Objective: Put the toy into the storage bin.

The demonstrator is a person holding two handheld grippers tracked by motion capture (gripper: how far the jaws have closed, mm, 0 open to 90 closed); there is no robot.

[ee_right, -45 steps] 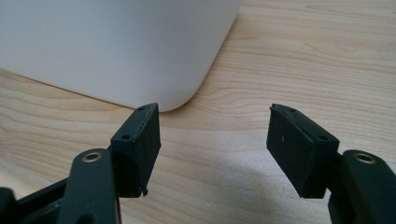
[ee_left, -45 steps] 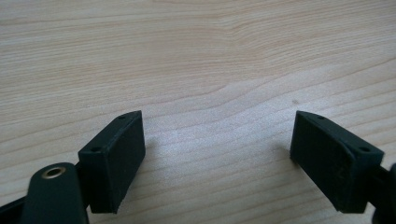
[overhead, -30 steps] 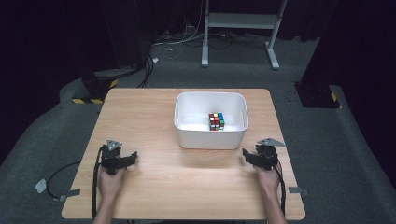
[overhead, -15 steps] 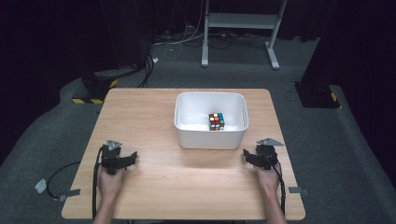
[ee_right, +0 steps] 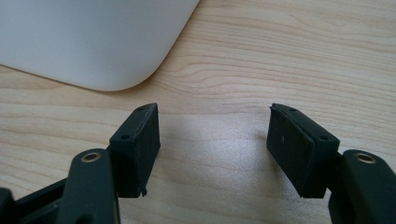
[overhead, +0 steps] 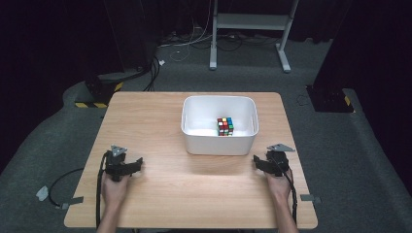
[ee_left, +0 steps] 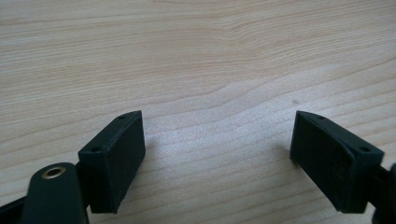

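- Left tongs (overhead: 138, 163) rest low over the table (overhead: 194, 199) at its near left part, held in the person's left hand (overhead: 114, 188), with the jaws pointing toward the middle of the tabletop.
- In the left gripper view these tongs (ee_left: 217, 154) stand wide, with a broad gap between the two black pads. Nothing but bare, pale wood grain lies in the gap.
- Right tongs (overhead: 256, 163) sit at the near right part of the table in the right hand (overhead: 279, 183), with the jaws pointing inward toward the left tongs.
- In the right gripper view these tongs (ee_right: 212, 144) also show a clear gap with nothing gripped. Bare wood lies between the pads.
- A rounded corner of the white tub (ee_right: 93, 37) lies just beyond the right jaws, near them but not touching.
- The tub (overhead: 218, 144) is rectangular and plain white with rounded corners. It stands in the middle of the table toward the far edge, between the two tongs and farther out.
- The puzzle cube (overhead: 225, 126) lies inside the tub, on its floor toward the right side. It is scrambled, with small squares of red, white, yellow, green and blue on a black frame, and is well apart from both tongs.
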